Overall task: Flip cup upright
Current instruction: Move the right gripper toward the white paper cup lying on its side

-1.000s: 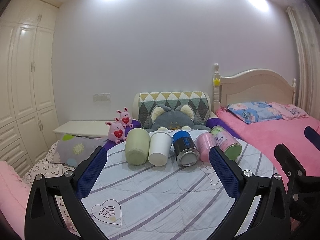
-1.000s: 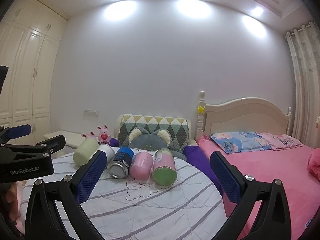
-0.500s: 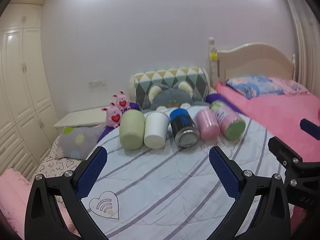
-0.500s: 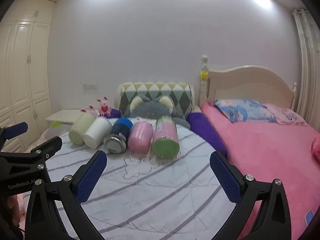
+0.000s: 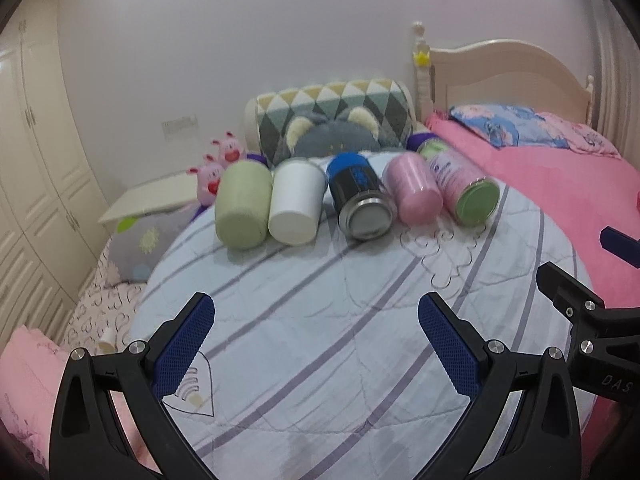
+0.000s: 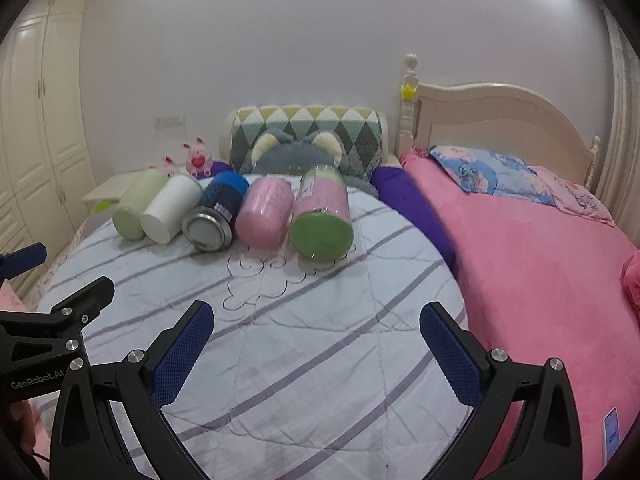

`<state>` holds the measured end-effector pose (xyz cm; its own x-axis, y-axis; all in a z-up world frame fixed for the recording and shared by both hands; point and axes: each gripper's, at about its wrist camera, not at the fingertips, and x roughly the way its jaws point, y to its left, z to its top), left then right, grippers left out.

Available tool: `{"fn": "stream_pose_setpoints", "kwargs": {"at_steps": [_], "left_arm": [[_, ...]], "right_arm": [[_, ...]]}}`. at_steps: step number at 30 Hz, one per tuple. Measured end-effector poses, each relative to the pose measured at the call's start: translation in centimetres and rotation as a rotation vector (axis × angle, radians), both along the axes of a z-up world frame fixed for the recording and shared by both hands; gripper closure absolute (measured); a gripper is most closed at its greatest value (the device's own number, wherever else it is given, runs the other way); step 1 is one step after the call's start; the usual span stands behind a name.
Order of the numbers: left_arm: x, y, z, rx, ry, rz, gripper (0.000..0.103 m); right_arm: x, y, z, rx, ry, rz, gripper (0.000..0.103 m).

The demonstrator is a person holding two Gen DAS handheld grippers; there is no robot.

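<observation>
Five cups lay on their sides in a row on the striped quilt (image 5: 320, 360), well ahead of both wide-open, empty grippers.

Ahead of the left gripper (image 5: 316, 344), left to right: green cup (image 5: 242, 210), white cup (image 5: 296, 206), blue can (image 5: 360, 200), pink cup (image 5: 414, 188) and green-lidded jar (image 5: 464, 190), each touching or just beside its neighbour, bases toward the fingers. Nothing lay between fingers and cups. Behind the row sat pig toys (image 5: 218, 164) and a cat cushion (image 5: 334, 136). Only the right view showed the left gripper's body beside the right gripper (image 6: 316, 346), whose fingers faced the jar; the left view alone showed a grey pillow (image 5: 148, 236) left of its fingers.
</observation>
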<state>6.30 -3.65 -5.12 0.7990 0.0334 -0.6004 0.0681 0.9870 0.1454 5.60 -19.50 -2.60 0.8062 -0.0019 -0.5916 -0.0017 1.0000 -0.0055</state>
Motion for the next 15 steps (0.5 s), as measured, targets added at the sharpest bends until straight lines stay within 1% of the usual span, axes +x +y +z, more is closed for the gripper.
{"fn": "stream_pose_setpoints", "kwargs": {"at_steps": [7, 15], "left_arm": [[1.4, 1.2, -0.6, -0.006, 0.035, 0.027, 0.0], [3.6, 3.5, 0.0, -0.005, 0.06, 0.035, 0.0]], "right_arm": [[1.4, 1.0, -0.3, -0.009, 0.024, 0.017, 0.0], [4.0, 3.5, 0.9, 0.001, 0.008, 0.058, 0.0]]}}
